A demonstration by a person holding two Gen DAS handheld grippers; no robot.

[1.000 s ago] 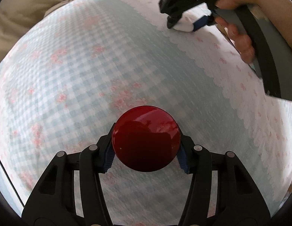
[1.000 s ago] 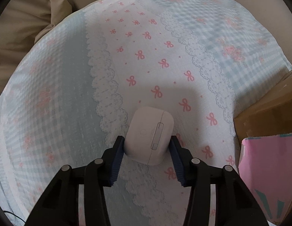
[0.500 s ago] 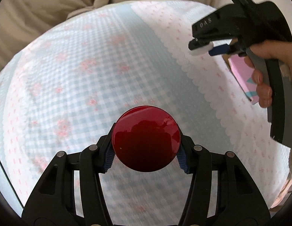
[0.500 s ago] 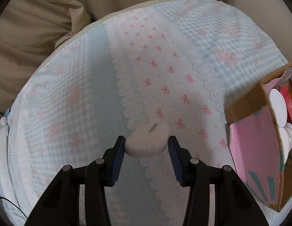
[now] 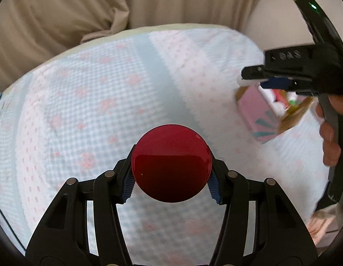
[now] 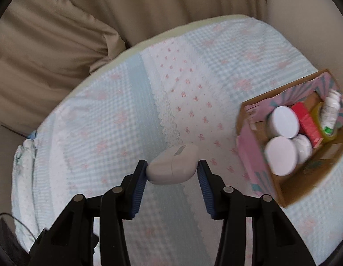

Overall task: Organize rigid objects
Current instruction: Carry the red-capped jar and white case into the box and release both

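Right now my left gripper (image 5: 171, 182) pinches a glossy red ball (image 5: 171, 163) and my right gripper (image 6: 172, 178) clamps a small white case (image 6: 173, 165) by its ends – both lifted clear of the bedspread (image 6: 118, 115). Farther right sits the half-full cardboard box (image 6: 288, 190). I judge either smooth, rounded thing could squirt free – the pads catch little surface.

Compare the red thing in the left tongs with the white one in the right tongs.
The red round object is glossy, dark red and circular; the white case is matte, pale and a rounded oblong. The white case shows a seam; the red round object looks seamless. Both are clamped between blue pads, above the bedspread.
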